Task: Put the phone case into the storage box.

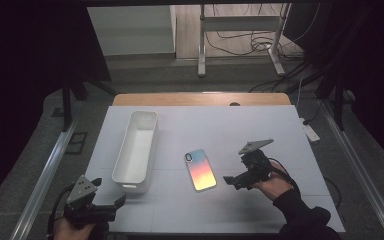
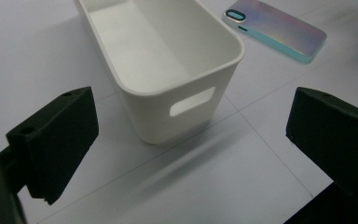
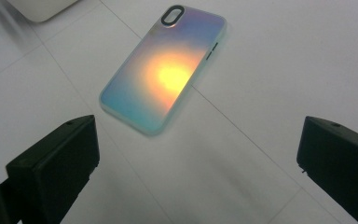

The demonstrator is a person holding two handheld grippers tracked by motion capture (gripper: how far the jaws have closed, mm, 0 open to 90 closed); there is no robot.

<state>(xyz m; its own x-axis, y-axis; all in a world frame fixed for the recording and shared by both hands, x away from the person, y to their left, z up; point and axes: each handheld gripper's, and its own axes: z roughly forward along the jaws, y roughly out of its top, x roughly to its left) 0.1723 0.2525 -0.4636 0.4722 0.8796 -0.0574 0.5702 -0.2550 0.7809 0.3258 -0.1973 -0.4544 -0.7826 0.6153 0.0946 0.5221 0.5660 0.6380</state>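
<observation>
Both pairs of fingers are seen spread apart, with nothing held between them. From the high view, the left gripper (image 1: 111, 204) is held at the near left corner of the table (image 1: 260, 130), just short of the white bin (image 1: 136, 150), which lies lengthwise along the left side. The right gripper (image 1: 234, 180) is placed toward the near right, just beside the phone case (image 1: 200, 169), which lies flat near the table's middle. In the left gripper view, the bin's handle cutout (image 2: 192, 101) is faced between the open fingers (image 2: 58, 135), the case being seen beyond. In the right gripper view, the iridescent case is framed ahead of the spread fingers (image 3: 56, 163), seemingly untouched.
</observation>
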